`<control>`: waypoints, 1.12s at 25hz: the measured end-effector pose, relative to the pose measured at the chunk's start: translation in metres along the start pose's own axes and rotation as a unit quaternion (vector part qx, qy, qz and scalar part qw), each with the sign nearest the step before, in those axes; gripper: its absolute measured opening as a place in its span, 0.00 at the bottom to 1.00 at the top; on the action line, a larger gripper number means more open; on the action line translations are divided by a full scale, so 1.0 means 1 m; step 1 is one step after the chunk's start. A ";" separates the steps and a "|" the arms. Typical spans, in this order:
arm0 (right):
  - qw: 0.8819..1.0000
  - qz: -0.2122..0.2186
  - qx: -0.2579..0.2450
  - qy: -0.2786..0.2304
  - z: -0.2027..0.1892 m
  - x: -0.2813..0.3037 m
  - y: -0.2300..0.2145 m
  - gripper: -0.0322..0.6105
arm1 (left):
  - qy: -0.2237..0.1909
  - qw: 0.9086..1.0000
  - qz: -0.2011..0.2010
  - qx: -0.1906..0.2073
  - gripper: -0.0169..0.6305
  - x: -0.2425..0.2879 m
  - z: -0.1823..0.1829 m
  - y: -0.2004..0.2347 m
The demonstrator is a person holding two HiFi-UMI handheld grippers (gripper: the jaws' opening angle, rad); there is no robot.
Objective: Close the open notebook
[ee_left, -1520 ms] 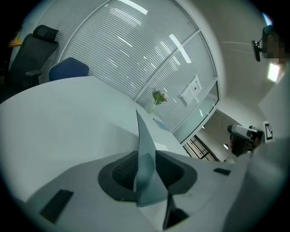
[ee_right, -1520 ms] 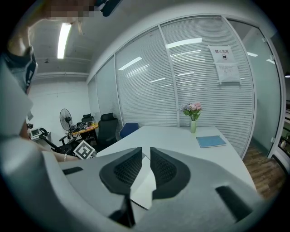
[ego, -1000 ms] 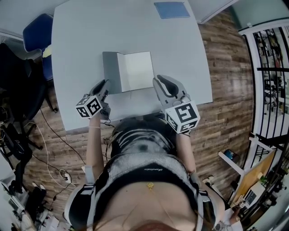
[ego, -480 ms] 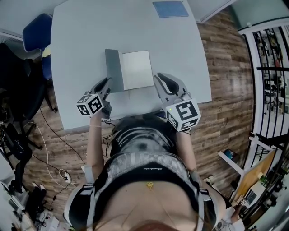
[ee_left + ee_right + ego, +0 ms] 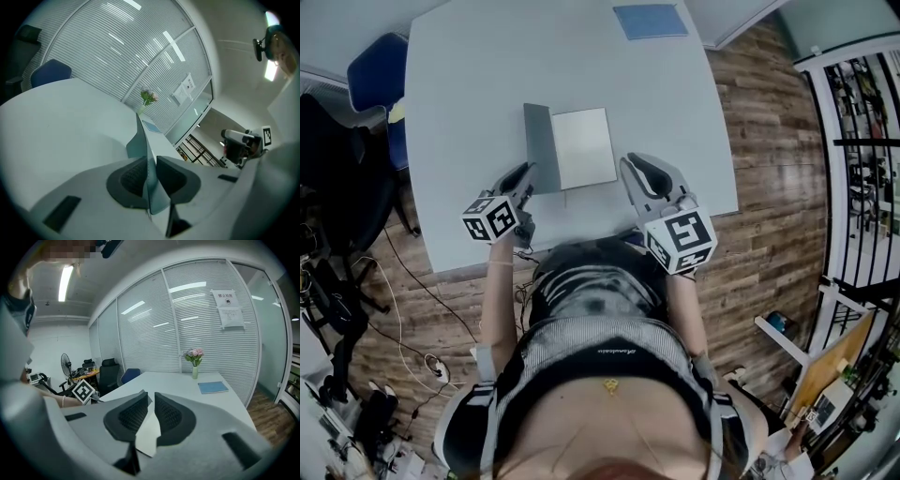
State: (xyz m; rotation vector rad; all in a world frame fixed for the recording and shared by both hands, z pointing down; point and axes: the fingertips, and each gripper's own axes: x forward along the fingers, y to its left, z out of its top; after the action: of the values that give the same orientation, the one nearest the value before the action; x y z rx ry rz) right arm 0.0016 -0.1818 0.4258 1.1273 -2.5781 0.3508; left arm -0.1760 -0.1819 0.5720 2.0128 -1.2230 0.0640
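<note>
Nearest in, the left hand-held gripper (image 5: 149,161) has just been closing its jaws and now they pinch the near edge of the cover (image 5: 540,150), which stands about upright on its spine. That's a thin bite on a slick board: swing it too fast and it can slide out of the pads and flop back open. Beside it, the right hand-held gripper (image 5: 151,404) has its jaws drawn close on what looks like a corner of the white page (image 5: 149,437). If it doesn't clear out, the cover comes down right on it. The notebook (image 5: 581,148) lies just past both, near the front edge of the smooth worktop (image 5: 469,94), so a sideways shove from the left could skate the whole book rather than fold it. Further off, the blue pad (image 5: 649,21) sits well apart, out of harm's way.
</note>
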 end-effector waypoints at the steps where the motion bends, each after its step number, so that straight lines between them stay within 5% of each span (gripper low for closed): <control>1: 1.000 -0.001 0.000 0.000 0.000 -0.001 -0.001 0.12 | 0.001 1.000 -0.002 0.000 0.11 0.001 0.000 -0.002; 28: 1.000 -0.007 0.009 0.003 -0.004 -0.006 -0.024 0.11 | 0.051 0.998 -0.036 0.004 0.10 0.047 -0.024 -0.041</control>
State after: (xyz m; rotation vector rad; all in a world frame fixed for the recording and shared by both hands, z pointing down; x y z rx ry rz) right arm 0.0240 -0.1923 0.4300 1.1471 -2.5659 0.3751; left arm -0.1106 -0.1915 0.5847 2.0334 -1.0862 0.1344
